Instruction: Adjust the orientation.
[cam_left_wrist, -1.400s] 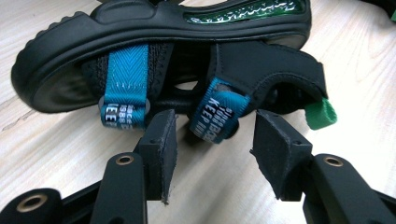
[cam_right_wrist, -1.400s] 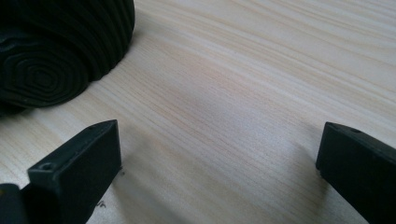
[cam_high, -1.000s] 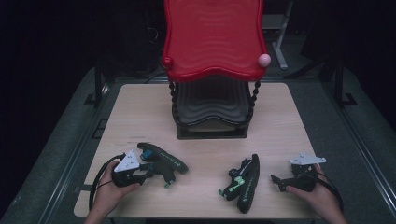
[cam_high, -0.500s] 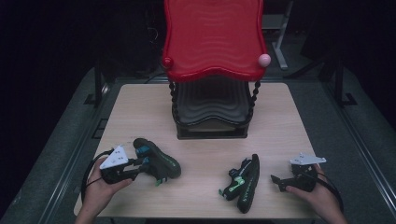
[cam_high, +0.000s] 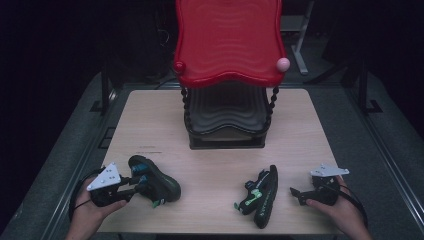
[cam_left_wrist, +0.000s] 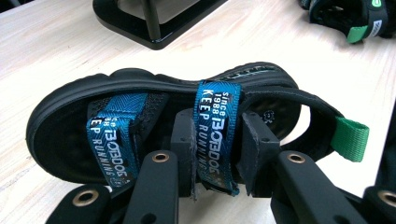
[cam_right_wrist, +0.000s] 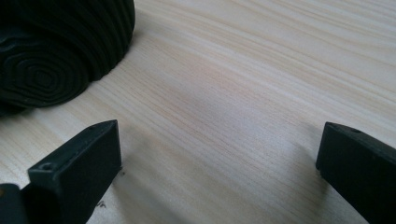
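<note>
A black sandal with blue straps is at the front left of the wooden table. My left gripper is shut on its middle blue strap, one pad on each side of the strap. In the left gripper view the sandal hangs tilted, with its green heel loop to the right. A second black sandal with green trim lies on its side at the front right. Just right of it, my right gripper rests low over the table, open with bare wood between its jaws.
A shoe rack stands at the middle back of the table, with a red wavy top shelf and a black lower shelf. The second sandal's ribbed sole lies close to my right gripper's left jaw. Dark floor surrounds the table.
My left gripper has carried the blue-strapped sandal leftward toward the table's front left corner and raised it slightly. The right gripper and the second sandal have stayed in place.
</note>
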